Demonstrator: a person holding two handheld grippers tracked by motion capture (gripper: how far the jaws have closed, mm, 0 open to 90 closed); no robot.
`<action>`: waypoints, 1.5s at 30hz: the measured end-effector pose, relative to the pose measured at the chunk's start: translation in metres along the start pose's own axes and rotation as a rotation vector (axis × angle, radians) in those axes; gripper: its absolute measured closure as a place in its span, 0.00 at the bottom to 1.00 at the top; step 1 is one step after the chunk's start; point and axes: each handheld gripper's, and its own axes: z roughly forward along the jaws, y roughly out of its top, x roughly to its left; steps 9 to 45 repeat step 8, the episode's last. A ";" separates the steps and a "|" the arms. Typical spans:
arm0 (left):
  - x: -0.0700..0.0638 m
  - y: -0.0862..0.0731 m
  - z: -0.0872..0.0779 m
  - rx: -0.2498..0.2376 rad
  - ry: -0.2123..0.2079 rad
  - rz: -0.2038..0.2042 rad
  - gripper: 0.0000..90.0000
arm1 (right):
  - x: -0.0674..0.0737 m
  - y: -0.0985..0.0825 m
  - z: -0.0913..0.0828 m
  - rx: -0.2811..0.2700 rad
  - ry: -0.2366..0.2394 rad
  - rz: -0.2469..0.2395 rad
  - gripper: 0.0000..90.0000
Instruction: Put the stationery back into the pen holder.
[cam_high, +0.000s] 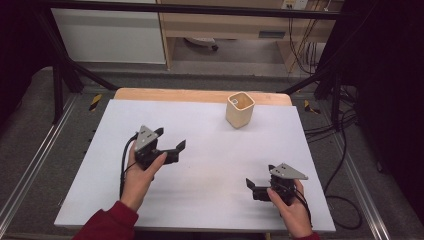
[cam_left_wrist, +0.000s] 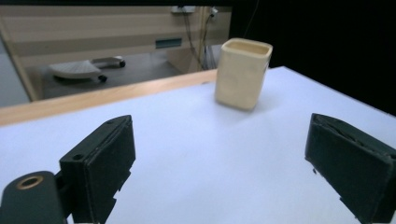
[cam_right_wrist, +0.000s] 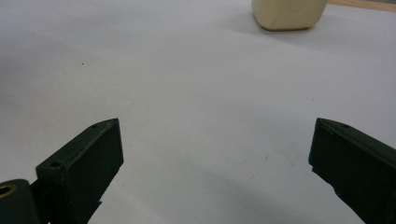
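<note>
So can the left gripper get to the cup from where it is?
Probably yes. The left gripper is open and points toward the cup, which stands upright on the table with bare surface between them. The right gripper sits off to the side, out of the way.

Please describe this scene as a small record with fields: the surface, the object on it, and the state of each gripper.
surface: white sheet on a wooden table
object: cream square cup, upright, near the far edge, mouth open upward
left gripper: held in a hand, jaws wide apart, nothing between them, cup ahead of it and apart
right gripper: held in a hand, jaws wide apart, nothing between them, near the front edge
contact with cup: none
</note>
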 end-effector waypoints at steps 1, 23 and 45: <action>0.002 -0.006 -0.008 0.008 0.008 -0.002 0.09 | -0.001 0.000 0.000 -0.003 -0.002 0.002 0.04; 0.012 -0.047 -0.056 0.087 0.038 -0.068 0.09 | -0.012 -0.001 0.005 0.023 -0.061 0.018 0.05; 0.012 -0.047 -0.056 0.087 0.038 -0.068 0.09 | -0.012 -0.001 0.005 0.023 -0.061 0.018 0.05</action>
